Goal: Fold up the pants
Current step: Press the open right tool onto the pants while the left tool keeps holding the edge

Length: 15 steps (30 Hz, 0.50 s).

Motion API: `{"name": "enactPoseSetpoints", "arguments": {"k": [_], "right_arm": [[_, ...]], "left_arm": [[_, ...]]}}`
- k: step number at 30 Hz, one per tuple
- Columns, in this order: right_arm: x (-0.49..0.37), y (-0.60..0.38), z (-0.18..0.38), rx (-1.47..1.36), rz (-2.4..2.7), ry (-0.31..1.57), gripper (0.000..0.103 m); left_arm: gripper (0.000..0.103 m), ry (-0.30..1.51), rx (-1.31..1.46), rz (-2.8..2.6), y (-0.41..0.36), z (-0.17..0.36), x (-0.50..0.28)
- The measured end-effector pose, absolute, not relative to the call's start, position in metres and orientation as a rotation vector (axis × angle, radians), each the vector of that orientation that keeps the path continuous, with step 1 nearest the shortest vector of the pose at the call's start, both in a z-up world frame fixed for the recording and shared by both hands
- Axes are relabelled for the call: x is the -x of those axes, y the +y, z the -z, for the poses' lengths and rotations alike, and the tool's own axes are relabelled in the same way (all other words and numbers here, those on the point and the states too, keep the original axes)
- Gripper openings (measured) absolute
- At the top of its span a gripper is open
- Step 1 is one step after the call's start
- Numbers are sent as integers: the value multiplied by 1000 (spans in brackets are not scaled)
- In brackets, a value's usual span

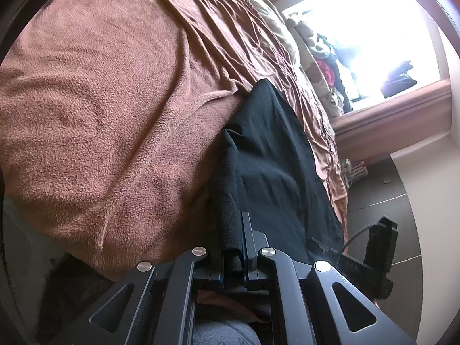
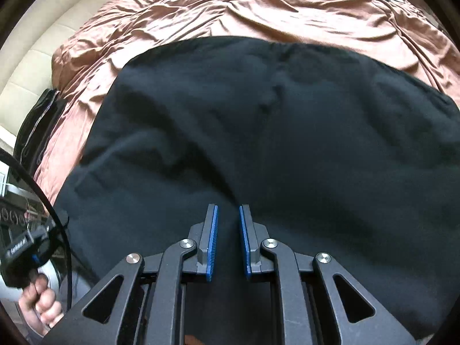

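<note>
While spread over the sheet, pants: hem fold clamped in left gripper; right gripper parted, hovering above cloth; blanket left.

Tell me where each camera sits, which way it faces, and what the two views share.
Left wrist: sits on the left gripper, looking along the bed toward the window; its jaws pinch a fold of the black pants beside the fleece blanket.
Right wrist: sits on the right gripper, looking down over the spread pants and wrinkled sheet; jaws apart, the person's left hand shows at lower left.
Shared: the pants and the sheet.
</note>
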State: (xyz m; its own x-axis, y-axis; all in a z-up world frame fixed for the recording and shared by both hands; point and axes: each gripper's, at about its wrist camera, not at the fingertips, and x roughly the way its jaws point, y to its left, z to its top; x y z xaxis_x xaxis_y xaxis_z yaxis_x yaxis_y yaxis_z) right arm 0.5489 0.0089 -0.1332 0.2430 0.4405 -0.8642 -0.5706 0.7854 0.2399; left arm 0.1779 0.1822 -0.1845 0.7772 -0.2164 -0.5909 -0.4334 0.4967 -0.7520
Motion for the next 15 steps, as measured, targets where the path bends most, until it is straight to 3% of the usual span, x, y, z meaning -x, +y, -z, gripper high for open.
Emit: {"name": "enactPoseSetpoints", "arguments": {"k": [10,14,15], "right_arm": [[-513,-11,137,96,-718,1140,12],[-507,-15,139,85,-714,1135,12],[-507,-16,138,80,-714,1135,12]], "left_arm": [[9,734,1081,-139,184,187,-184],[32,733,1093,-155,188,188,-187],[33,722,1104,-158,191,187,-187]]}}
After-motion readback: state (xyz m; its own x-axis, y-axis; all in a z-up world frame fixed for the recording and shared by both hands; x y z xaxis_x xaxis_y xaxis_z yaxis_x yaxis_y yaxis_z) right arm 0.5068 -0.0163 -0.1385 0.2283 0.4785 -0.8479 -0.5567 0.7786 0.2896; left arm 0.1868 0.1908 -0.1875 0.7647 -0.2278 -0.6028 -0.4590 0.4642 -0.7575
